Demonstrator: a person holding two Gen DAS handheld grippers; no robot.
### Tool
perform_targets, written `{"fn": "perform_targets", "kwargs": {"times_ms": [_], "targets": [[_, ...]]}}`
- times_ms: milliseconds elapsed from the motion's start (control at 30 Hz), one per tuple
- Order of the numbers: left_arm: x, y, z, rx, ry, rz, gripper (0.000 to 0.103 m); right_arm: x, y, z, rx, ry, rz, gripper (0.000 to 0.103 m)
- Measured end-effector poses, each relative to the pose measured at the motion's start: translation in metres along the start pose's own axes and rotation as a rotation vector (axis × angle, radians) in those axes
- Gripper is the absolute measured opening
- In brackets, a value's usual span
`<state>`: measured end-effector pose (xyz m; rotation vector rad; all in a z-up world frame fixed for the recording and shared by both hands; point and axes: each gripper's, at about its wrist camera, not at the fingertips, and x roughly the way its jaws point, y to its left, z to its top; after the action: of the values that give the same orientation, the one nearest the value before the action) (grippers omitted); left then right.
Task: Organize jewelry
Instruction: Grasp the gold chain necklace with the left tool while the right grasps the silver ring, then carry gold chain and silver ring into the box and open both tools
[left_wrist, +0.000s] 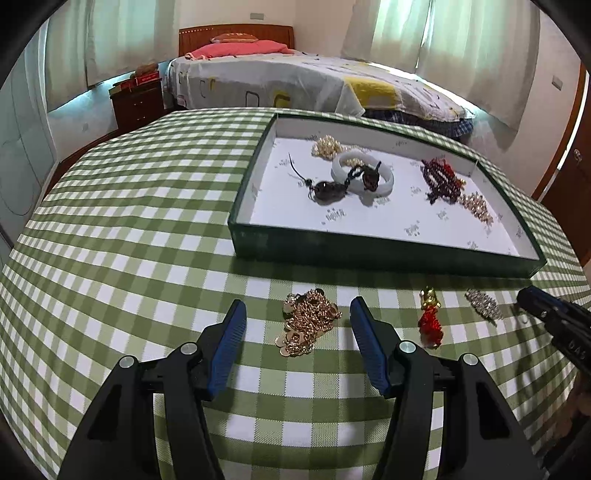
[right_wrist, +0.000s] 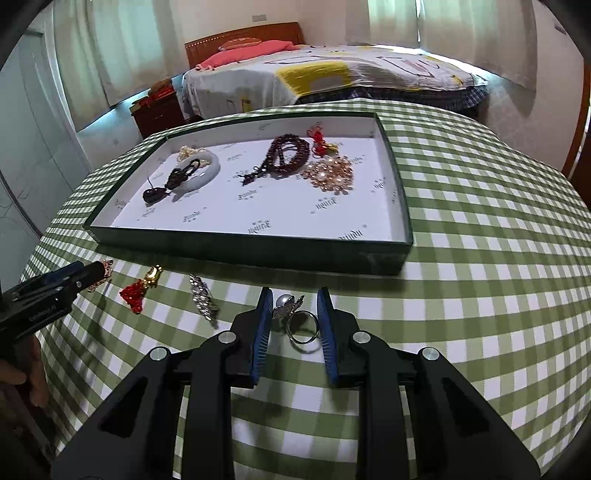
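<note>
A gold chain necklace (left_wrist: 308, 321) lies on the checked cloth between the open fingers of my left gripper (left_wrist: 297, 308). A pearl ring (right_wrist: 297, 315) lies between the open fingers of my right gripper (right_wrist: 294, 299), apart from both pads. A red-and-gold charm (left_wrist: 430, 319) (right_wrist: 142, 288) and a silver crystal brooch (left_wrist: 484, 303) (right_wrist: 203, 297) lie on the cloth between the grippers. A green tray (left_wrist: 369, 251) (right_wrist: 240, 247) with a white lining holds a white bangle (left_wrist: 364, 173), dark pendants, dark red beads (right_wrist: 290, 153) and pearl pieces.
The table carries a green-and-white checked cloth (left_wrist: 129, 221) and drops away at its rounded edges. A bed (left_wrist: 295, 81) and a dark wooden nightstand (left_wrist: 136, 103) stand beyond it. The right gripper's tip (left_wrist: 535, 299) shows at the left wrist view's right edge.
</note>
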<state>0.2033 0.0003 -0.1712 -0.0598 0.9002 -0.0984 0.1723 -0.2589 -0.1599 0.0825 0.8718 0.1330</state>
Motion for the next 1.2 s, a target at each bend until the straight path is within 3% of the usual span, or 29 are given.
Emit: {"fn": "perform_targets", "kwargs": {"times_ms": [167,333,433,1200], "targets": [[0.001,-0.003,0.003,0.019,-0.003,-0.005,0.055,0.001,-0.002,-0.001,0.008,0.002,0.007,0.025],[0.000,-0.007,0.004,0.052,-0.005,-0.007,0.027,0.000,-0.002,-0.001,0.010,0.000,0.007,0.025],[0.000,-0.007,0.004,0.048,-0.007,-0.032,0.021,0.000,-0.002,-0.002,0.010,0.001,0.008,0.025],[-0.043,-0.011,0.009,0.049,-0.110,-0.070,0.017,-0.031,0.005,0.003,0.011,-0.071,0.021,0.025]]}}
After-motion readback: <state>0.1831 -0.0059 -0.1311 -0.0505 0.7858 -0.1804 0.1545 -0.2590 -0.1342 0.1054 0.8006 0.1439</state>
